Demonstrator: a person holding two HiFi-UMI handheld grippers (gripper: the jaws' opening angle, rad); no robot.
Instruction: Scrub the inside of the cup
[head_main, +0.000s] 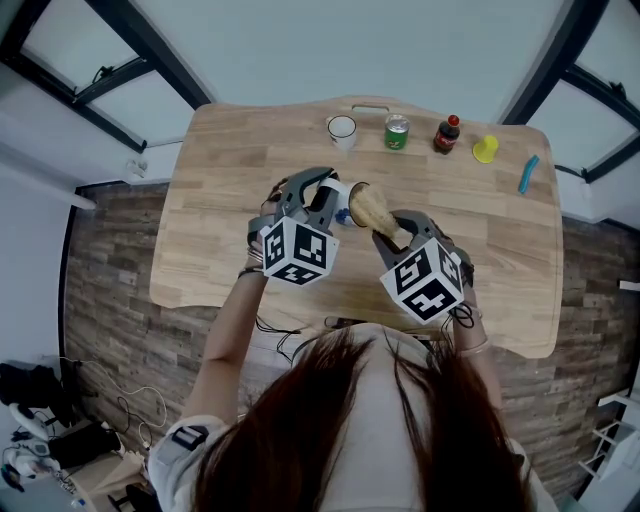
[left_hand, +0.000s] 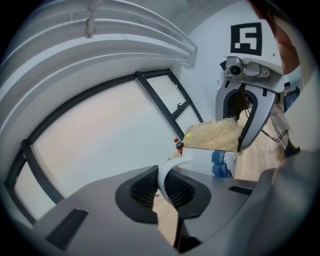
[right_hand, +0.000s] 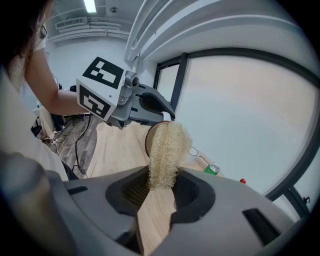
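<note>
Frame centre: white blue-patterned ceramic cup (head_main: 338, 189) clamped by handle in left gripper (head_main: 320, 202), mouth facing right. Tan fibrous loofah scrubber (head_main: 372, 208) clamped in right gripper (head_main: 401, 233), long axis aligned with mouth, tip at rim.

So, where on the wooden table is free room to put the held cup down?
The left part of the wooden table is bare, left of the white mug; also the right front, below the blue object. The back edge is crowded: mug, green can, red-capped dark bottle, yellow object.
</note>
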